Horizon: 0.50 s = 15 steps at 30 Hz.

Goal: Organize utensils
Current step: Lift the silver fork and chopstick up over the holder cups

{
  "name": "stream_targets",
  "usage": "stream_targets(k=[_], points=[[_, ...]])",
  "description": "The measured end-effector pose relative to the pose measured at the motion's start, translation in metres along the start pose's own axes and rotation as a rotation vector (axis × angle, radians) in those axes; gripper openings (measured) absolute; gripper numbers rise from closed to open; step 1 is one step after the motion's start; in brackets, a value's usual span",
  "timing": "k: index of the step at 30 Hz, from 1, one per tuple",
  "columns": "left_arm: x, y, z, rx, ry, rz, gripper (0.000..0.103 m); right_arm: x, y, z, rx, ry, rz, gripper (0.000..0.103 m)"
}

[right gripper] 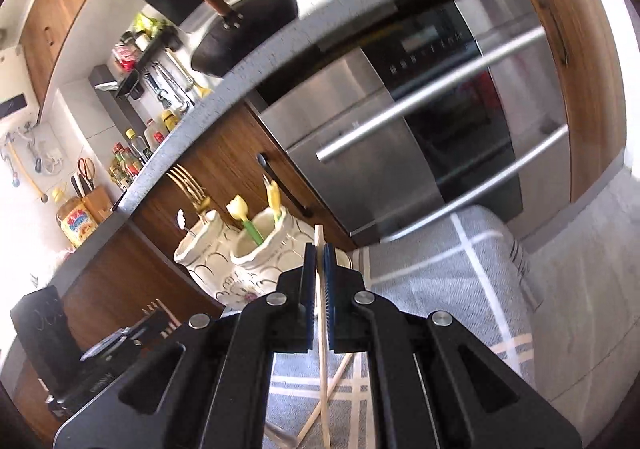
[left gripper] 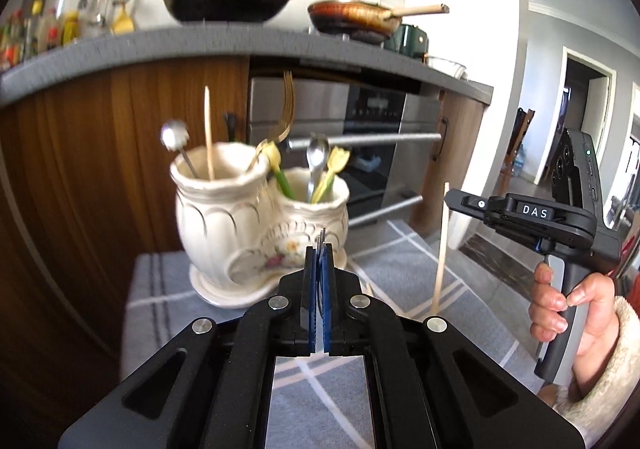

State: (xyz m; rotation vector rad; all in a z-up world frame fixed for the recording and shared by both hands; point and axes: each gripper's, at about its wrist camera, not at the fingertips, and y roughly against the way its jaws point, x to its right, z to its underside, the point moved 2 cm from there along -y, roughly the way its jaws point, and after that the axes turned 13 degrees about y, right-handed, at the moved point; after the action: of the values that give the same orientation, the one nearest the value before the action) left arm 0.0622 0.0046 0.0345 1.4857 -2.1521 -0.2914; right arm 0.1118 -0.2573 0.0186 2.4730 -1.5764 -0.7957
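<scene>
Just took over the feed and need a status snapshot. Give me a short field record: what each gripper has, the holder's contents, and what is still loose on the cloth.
left gripper: shut on a thin metal utensil, only its tips showing
right gripper: shut on a wooden chopstick, held upright
ceramic holder: two joined cups on the grey checked cloth
taller cup: gold fork, one chopstick, ball-ended metal stick
shorter cup: spoon, yellow tulip-shaped picks
loose on cloth: more chopsticks under the right gripper
</scene>
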Motion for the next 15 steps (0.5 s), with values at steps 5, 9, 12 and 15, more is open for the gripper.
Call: stream_targets(k=[5, 9, 12, 15], points=[[0.003, 0.012, -0.014, 0.047, -0.004, -0.021, 0.003, -0.019, 0.016, -0.008, 0.086, 0.083, 0.016, 0.004], [-0.003, 0.022, -0.032, 0.076, 0.009, -0.033, 0.003, -0.033, 0.019, -0.017, 0.104, 0.131, 0.031, 0.004], [-0.004, 0.032, -0.053, 0.110, -0.009, -0.055, 0.003, -0.044, 0.019, -0.028, 0.112, 0.173, 0.053, 0.004], [-0.004, 0.041, -0.074, 0.143, -0.023, -0.075, 0.003, -0.052, 0.019, -0.043, 0.123, 0.184, 0.048, 0.004]])
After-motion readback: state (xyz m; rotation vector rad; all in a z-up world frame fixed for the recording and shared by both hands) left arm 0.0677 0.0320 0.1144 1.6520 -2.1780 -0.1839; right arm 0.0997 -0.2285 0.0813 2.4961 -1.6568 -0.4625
